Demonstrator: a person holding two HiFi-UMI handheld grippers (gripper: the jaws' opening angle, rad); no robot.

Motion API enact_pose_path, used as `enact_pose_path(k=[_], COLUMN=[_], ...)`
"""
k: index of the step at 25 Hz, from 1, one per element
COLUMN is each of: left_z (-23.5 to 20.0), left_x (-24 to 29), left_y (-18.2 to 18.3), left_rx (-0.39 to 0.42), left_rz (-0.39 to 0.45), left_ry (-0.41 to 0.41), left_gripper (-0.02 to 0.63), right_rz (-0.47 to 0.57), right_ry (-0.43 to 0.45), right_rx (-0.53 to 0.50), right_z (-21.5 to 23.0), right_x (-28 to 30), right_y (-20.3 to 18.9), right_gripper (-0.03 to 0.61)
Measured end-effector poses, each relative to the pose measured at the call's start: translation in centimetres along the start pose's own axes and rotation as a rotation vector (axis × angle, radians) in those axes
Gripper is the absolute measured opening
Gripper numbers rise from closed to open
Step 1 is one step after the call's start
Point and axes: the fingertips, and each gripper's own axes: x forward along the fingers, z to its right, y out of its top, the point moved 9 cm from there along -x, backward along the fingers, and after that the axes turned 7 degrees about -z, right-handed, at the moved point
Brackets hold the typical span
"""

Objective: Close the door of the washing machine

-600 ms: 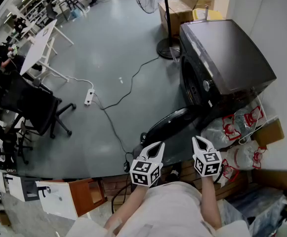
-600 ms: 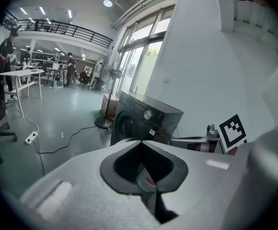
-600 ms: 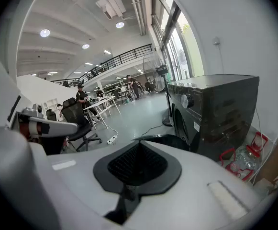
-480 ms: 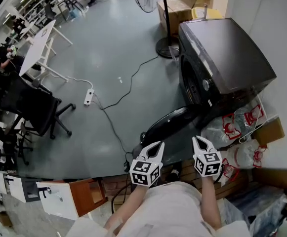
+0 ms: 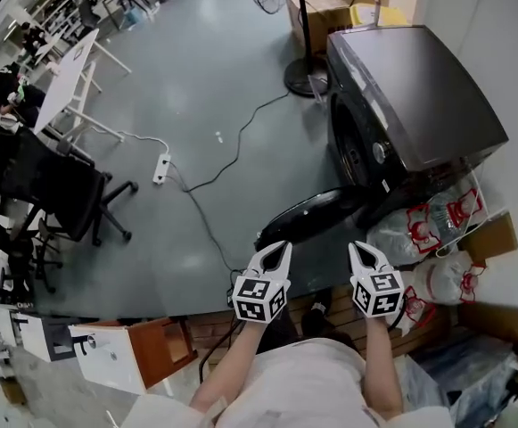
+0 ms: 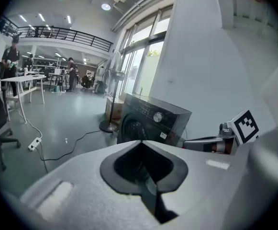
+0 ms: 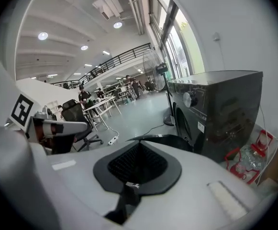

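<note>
The door [image 5: 308,214] is hanging wide open, swung out from the front of the washing machine [image 5: 419,96] toward the person, low over the floor [image 5: 196,78]. Both grippers are hovering just short of it, touching nothing. The left gripper [image 5: 284,246] is holding its fingers pressed together and empty, and the right gripper [image 5: 353,247] is doing the same.

The left one is sitting nearest the door's free edge. Judged best: pushing flat on the outer face there and following the hinge arc until the latch catches.

A cable [image 5: 238,141] and power strip [image 5: 161,169] are lying across the grey floor. Bags [image 5: 419,226] are lying beside the machine. A chair [image 5: 58,190] and fan stand [image 5: 305,80] are standing well apart.
</note>
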Motion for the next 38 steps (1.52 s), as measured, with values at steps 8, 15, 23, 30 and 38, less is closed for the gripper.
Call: enact_pose_path(k=[8, 15, 23, 30, 38], left_z=[-6.8, -10.4, -12.2, -12.3, -13.9], left_x=[7.0, 13.7, 18.3, 21.2, 23.8], left_y=[1.2, 1.7, 3.7, 3.6, 3.7], left_rx=[-0.002, 0.018, 0.194, 0.488, 0.671], left_rz=[-0.057, -0.134, -0.199, -0.369, -0.386], left_ry=[0.026, 0.008, -0.24, -0.37, -0.305], left_gripper=[0.006, 0.005, 0.146, 0.224, 0.202], right_rz=[-0.026, -0.009, -0.04, -0.103, -0.108], right_ry=[-0.03, -0.045, 0.002, 0.102, 0.153], right_rx=[-0.028, 0.003, -0.121, -0.205, -0.192], right_z=[0.1, 1.4, 3.4, 4.5, 4.7], right_x=[5.4, 9.5, 12.0, 14.1, 15.9], right_y=[3.4, 5.2, 6.7, 8.2, 8.9], right_gripper=[0.002, 0.002, 0.002, 0.002, 0.002])
